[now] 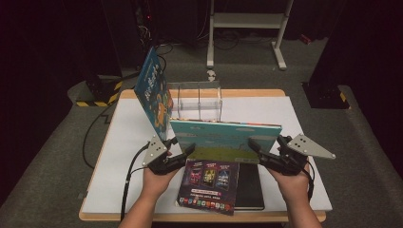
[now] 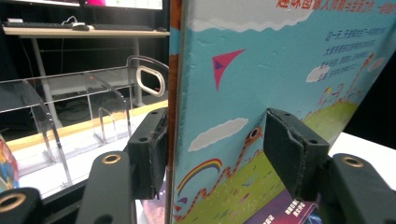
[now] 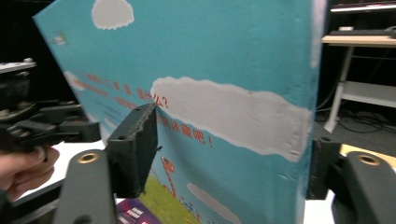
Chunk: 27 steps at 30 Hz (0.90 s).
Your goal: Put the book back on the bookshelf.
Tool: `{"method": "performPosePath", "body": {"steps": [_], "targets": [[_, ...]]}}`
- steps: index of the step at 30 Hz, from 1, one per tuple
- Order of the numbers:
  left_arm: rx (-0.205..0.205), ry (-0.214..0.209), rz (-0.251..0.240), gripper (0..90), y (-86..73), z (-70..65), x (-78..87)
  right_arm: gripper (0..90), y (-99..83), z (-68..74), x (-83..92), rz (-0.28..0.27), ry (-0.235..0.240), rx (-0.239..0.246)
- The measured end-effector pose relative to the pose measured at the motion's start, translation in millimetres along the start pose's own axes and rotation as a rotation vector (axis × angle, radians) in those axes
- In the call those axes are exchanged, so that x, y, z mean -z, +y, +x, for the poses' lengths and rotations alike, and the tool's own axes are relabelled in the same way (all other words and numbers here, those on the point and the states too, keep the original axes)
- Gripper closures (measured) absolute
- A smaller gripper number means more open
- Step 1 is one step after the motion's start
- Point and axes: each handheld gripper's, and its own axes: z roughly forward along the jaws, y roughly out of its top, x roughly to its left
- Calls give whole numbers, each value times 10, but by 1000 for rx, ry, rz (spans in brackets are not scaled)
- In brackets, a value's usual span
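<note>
We hold two black grippers: the left gripper [image 1: 183, 154] and right gripper [image 1: 260, 148] each carry a grey three-cornered plate dotted with holes, brass-ringed screws on the jaws, worn black pads [image 2: 285, 154], and a trailing black cable. Our forearms are bare.

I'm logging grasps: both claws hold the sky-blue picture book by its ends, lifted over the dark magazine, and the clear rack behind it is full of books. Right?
Not quite. In the high view the clear rack has empty slots; a blue book just leans at its left side. Both claws, left and right, do hold the picture book above the magazine.
</note>
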Motion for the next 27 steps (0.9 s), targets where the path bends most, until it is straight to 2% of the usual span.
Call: {"method": "performPosePath", "body": {"steps": [2,4,6,8,9,10,11,12,13,14,15,16,18,22,27], "targets": [[3,-3,1,413,1,7,-5,397,3,-7,-14,21,36,6],[-4,7,5,403,3,8,-12,391,-13,24,-45,50,46,29],[5,28,14,395,1,35,-16,445,-20,37,-31,44,69,34],[26,72,24,426,-8,72,-1,545,-20,30,-7,38,112,29],[55,71,25,426,-18,107,17,623,-22,28,7,36,141,30],[66,75,34,426,-35,140,46,722,-27,38,15,36,175,44],[61,90,50,426,-54,156,72,801,-32,92,22,40,203,85],[56,98,67,426,-80,175,100,791,-24,186,20,53,124,112],[56,103,78,427,-102,188,125,793,-8,207,15,65,89,111],[61,111,93,426,-145,210,170,804,-11,182,10,63,100,91],[61,119,104,426,-171,224,201,808,-33,132,0,47,142,50],[57,130,121,426,-215,249,257,808,-40,138,-6,41,156,62],[59,147,137,425,-283,280,338,808,-22,252,-26,41,118,93],[106,170,154,425,-419,362,492,809,-5,354,-137,32,95,99],[126,176,149,428,-461,411,599,809,12,420,-310,27,56,72]]}}
